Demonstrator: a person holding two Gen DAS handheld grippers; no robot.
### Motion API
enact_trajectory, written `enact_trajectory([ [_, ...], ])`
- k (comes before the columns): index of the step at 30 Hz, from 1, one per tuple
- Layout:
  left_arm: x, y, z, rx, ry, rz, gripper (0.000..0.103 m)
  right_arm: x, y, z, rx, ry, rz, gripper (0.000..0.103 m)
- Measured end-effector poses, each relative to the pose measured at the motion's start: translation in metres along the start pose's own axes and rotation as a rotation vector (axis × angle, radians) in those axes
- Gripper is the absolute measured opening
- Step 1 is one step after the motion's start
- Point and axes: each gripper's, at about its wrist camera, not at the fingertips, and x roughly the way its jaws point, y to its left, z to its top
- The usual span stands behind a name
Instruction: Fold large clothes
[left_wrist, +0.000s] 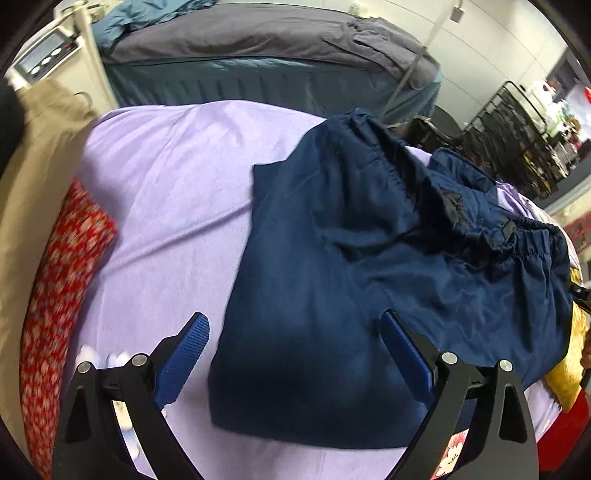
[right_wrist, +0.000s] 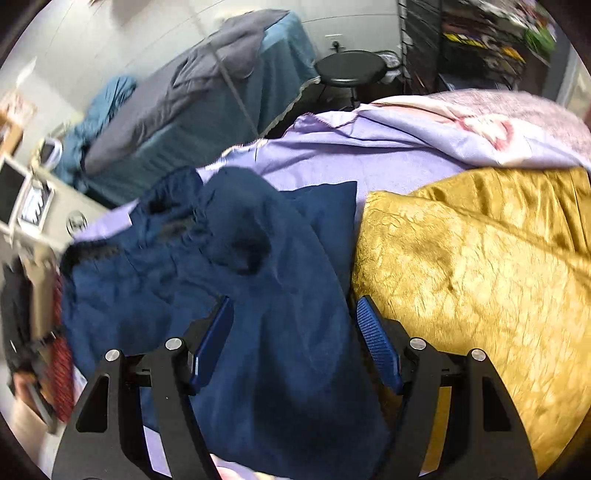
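Dark blue trousers (left_wrist: 369, 258) with an elastic waistband lie folded over on a lilac sheet (left_wrist: 166, 184). My left gripper (left_wrist: 295, 325) hovers open above the folded lower end, its blue pads wide apart with nothing pressed between them. In the right wrist view the same blue trousers (right_wrist: 240, 295) lie bunched under my right gripper (right_wrist: 295, 314), which stands open above the cloth, its pads clear of the fabric. The waistband (left_wrist: 517, 236) sits at the right in the left wrist view.
A gold crinkled cloth (right_wrist: 480, 277) lies right of the trousers. A red flowered cloth (left_wrist: 62, 295) and a tan garment (left_wrist: 33, 166) lie at the left. A second bed with grey and teal covers (left_wrist: 258, 55) stands behind, with a black stool (right_wrist: 349, 68) and shelves (right_wrist: 480, 37) nearby.
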Motion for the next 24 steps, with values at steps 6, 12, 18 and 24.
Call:
enact_trajectory([
  [6,0.024,-0.019,0.015,0.088,0.009,0.01,0.093,0.033,0.013,0.003,-0.112,0.081,-0.025,0.067],
  [12,0.042,-0.026,0.023,0.119,0.015,0.036,0.054,0.037,0.017,0.006,-0.14,0.08,-0.062,0.018],
  [18,0.051,-0.006,0.044,0.009,0.034,0.068,0.034,0.016,-0.002,0.014,0.007,-0.024,-0.095,0.011],
  [24,0.068,-0.001,0.061,-0.136,0.084,0.1,0.043,0.047,-0.012,0.016,0.135,0.032,-0.135,0.012],
])
